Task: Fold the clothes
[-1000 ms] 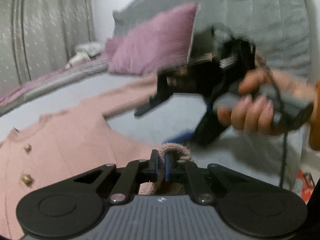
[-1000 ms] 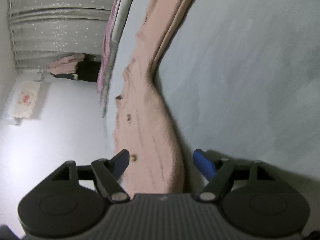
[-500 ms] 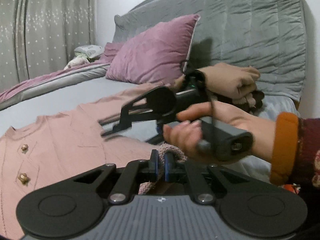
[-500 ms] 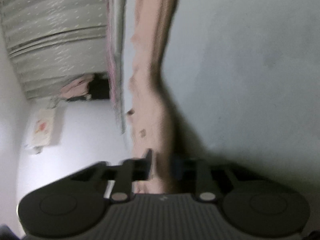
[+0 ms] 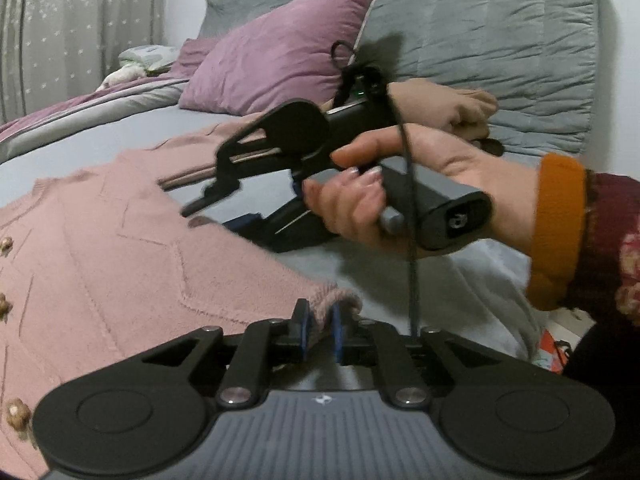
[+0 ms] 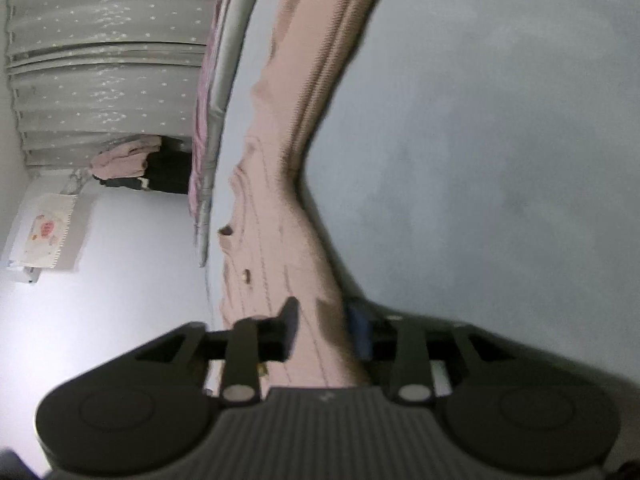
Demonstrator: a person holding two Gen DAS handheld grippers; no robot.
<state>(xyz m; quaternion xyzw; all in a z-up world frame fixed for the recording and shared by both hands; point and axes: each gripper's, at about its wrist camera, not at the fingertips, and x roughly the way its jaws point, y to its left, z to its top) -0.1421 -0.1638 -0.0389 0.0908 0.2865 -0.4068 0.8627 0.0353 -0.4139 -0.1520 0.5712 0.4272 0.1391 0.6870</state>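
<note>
A pink knitted cardigan (image 5: 120, 248) with small round buttons lies spread on the grey bed sheet (image 5: 400, 276). My left gripper (image 5: 319, 330) is shut on its near hem corner, and the knit bunches up between the blue pads. A hand (image 5: 360, 200) holds my right gripper (image 5: 216, 216) low over the cardigan's right side edge, below the sleeve. In the right wrist view the cardigan (image 6: 280, 200) runs away from the camera. There my right gripper (image 6: 324, 320) is shut on a fold of that edge, which fills the narrow gap.
A purple pillow (image 5: 280, 52) leans on a grey quilted headboard (image 5: 500, 32). A folded beige garment (image 5: 440, 108) lies behind the hand. A dotted grey curtain (image 5: 80, 20) hangs at the left. Bare grey sheet (image 6: 480, 140) lies right of the cardigan.
My right gripper came down onto the cardigan's side edge and went from wide open to shut on the fabric. My left gripper kept its hold on the hem.
</note>
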